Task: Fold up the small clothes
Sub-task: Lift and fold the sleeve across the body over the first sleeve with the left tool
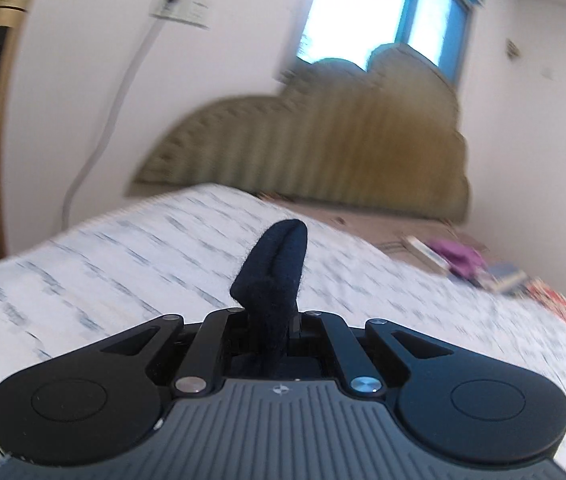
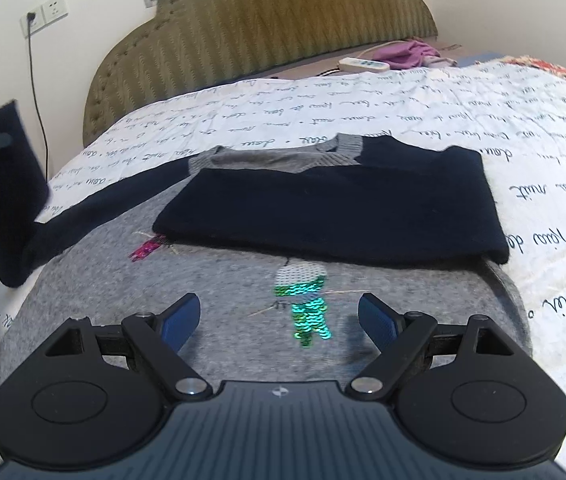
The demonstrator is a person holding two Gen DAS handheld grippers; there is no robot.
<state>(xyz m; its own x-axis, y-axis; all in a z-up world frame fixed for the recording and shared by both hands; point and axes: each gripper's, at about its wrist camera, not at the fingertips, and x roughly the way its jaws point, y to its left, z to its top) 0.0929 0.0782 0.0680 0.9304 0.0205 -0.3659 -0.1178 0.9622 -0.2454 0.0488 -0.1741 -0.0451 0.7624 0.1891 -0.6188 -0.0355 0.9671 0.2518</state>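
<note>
A small grey sweater (image 2: pixel 219 276) with navy sleeves and a green sequin figure lies flat on the bed. Its right navy sleeve (image 2: pixel 335 208) is folded across the chest. Its left navy sleeve (image 2: pixel 7 184) is lifted up at the far left. My left gripper (image 1: pixel 271 320) is shut on the cuff of that sleeve (image 1: pixel 279 268), which sticks up between the fingers, held above the bed. My right gripper (image 2: pixel 279 316) is open and empty, low over the sweater's lower front.
The bed has a white sheet with script print (image 2: pixel 443 112) and an olive padded headboard (image 2: pixel 263 20). A power strip (image 2: pixel 363 65) and a purple cloth (image 2: pixel 407 52) lie by the headboard. A wall socket with a cord (image 2: pixel 43 12) is at the left.
</note>
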